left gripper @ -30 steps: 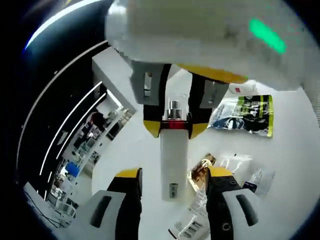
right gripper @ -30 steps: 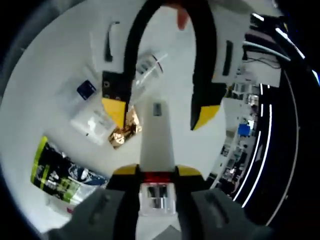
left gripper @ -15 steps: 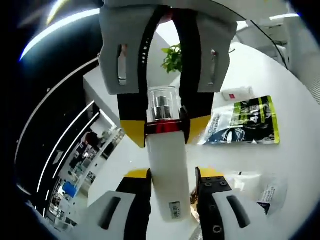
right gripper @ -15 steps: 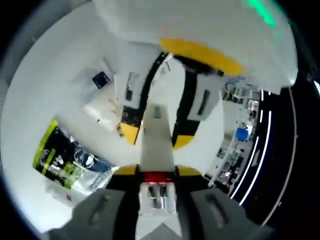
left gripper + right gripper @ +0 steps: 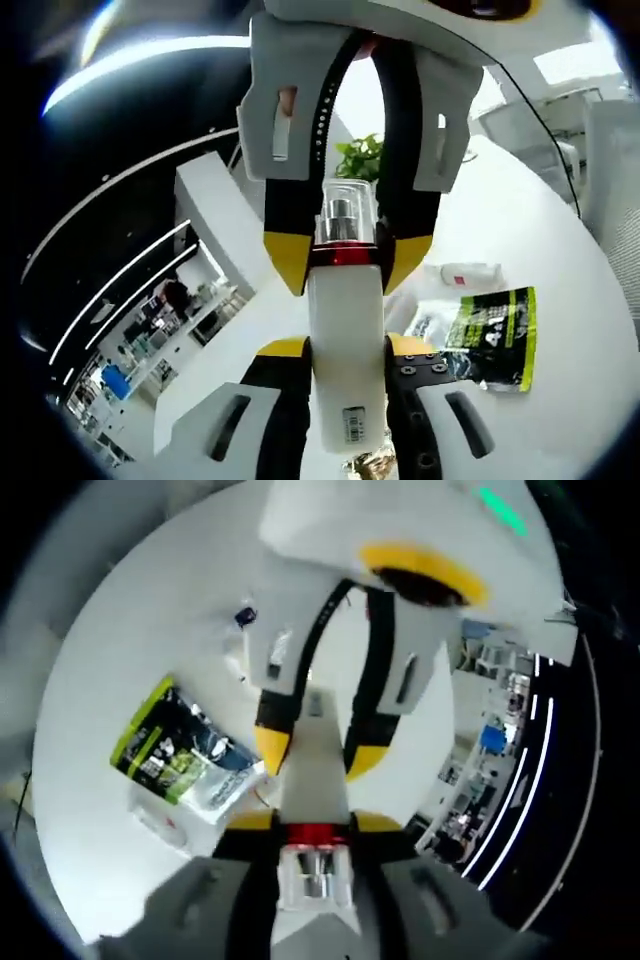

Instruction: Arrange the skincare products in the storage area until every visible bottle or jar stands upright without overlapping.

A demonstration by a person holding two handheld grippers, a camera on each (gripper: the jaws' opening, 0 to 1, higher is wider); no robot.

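Left claw (image 5: 345, 350) has its yellow-tipped jaws pressed on either side of the lower body of a white bottle (image 5: 345, 350), right at the base end where a small printed label sits. Opposite it, the right claw (image 5: 340, 262) comes in from the far side and pinches the same bottle at its red collar, just under the clear cap. So both claws are clamped on one bottle, one at each end, and it is held up in the air, clear of the white counter (image 5: 560, 330).

From the left gripper view, the bottle's long axis runs straight away from the camera, cap end pointing up the picture toward the other claw. From the right gripper view it's the reverse: the cap and red band of the bottle (image 5: 312, 770) sit right between the right claw (image 5: 315, 832) jaws at the bottom, and the white body stretches away to the base, where the left claw (image 5: 315, 748) closes on it. The two grippers face each other nose to nose along that axis.

Down on the counter lies a flat green-and-black pouch (image 5: 487, 337), with a small white bottle with a red label (image 5: 462, 272) on its side just beyond it. A green plant (image 5: 362, 158) stands at the far edge.
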